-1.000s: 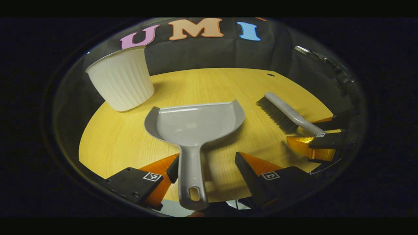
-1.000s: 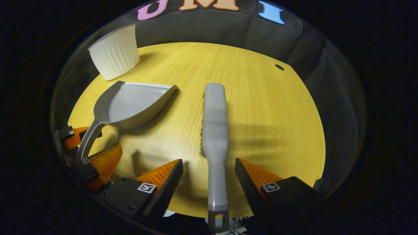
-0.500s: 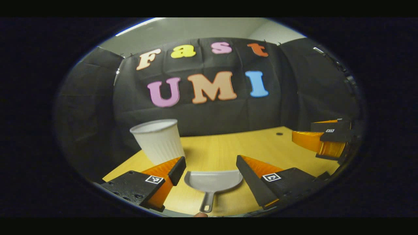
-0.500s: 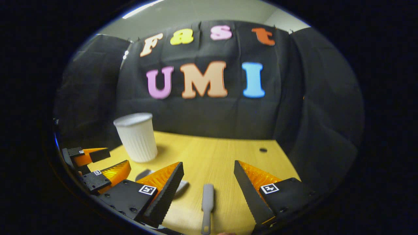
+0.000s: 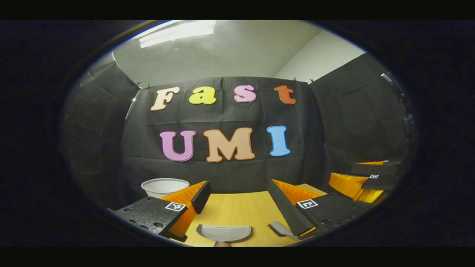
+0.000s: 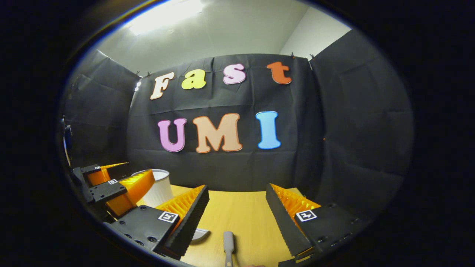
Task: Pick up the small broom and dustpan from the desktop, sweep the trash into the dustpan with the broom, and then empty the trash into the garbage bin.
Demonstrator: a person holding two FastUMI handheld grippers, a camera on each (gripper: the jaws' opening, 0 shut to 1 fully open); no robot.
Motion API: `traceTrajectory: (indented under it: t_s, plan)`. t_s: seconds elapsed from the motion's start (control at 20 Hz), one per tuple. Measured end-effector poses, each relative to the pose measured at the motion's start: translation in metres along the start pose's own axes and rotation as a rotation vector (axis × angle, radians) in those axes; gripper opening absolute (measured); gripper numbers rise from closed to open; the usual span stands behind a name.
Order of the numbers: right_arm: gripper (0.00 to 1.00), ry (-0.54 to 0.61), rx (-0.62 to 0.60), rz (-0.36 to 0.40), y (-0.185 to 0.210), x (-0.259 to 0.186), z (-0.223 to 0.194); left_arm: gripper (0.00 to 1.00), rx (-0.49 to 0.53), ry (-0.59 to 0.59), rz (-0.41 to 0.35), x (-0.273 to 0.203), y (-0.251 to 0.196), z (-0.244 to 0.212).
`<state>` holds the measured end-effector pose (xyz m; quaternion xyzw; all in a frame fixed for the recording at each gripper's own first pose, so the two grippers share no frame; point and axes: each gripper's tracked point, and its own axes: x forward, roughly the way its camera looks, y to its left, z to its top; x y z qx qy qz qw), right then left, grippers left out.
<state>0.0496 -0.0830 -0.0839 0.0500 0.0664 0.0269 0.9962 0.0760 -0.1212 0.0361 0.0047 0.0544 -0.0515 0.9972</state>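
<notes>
On wood-grain table, flat dustpan, possibly ribbed bin

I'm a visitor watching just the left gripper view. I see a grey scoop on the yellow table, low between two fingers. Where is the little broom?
Observer: In the right gripper view, the small grey plastic broom lies flat on the yellow wooden table. It is straight ahead of the right gripper and nothing touches it.
Operator: Is that gripper ready to grab it?
Observer: Its fingers stand wide apart, with nothing between them.
Operator: And the bin?
Observer: From that side, the left gripper covers part of the white ribbed bin.
</notes>
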Motion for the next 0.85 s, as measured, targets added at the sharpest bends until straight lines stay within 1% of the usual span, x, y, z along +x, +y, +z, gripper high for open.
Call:
traceTrajectory:
  t_s: [0.1, 0.2, 0.4, 0.5, 0.75, 0.8, 0.85]
  plan:
    - [0.98, -0.005, 0.023, -0.021, 0.002, -0.005, 0.002, 0.93, -0.003, 0.021, -0.038, 0.001, -0.001, -0.003]
    - [0.97, -0.016, 0.022, -0.054, -0.003, -0.006, 0.005, 0.93, 0.017, 0.019, -0.045, 0.0, 0.007, -0.001]
    - [0.98, -0.017, 0.014, -0.084, 0.011, -0.024, 0.005, 0.93, 0.01, 0.006, -0.089, 0.002, 0.01, 0.001]
    - [0.98, -0.009, 0.006, -0.085, 0.02, -0.029, -0.001, 0.93, 0.004, 0.0, -0.095, 0.001, 0.014, 0.002]
    - [0.98, 0.013, -0.007, -0.083, 0.037, -0.019, -0.008, 0.93, 0.008, 0.003, -0.106, -0.003, 0.025, 0.002]
    - [0.98, 0.01, -0.007, -0.078, 0.04, -0.02, -0.008, 1.0, 0.009, 0.001, -0.106, -0.003, 0.026, 0.001]
    - [0.98, 0.009, -0.011, -0.077, 0.043, -0.022, -0.01, 1.0, 0.009, 0.003, -0.106, -0.004, 0.029, 0.001]
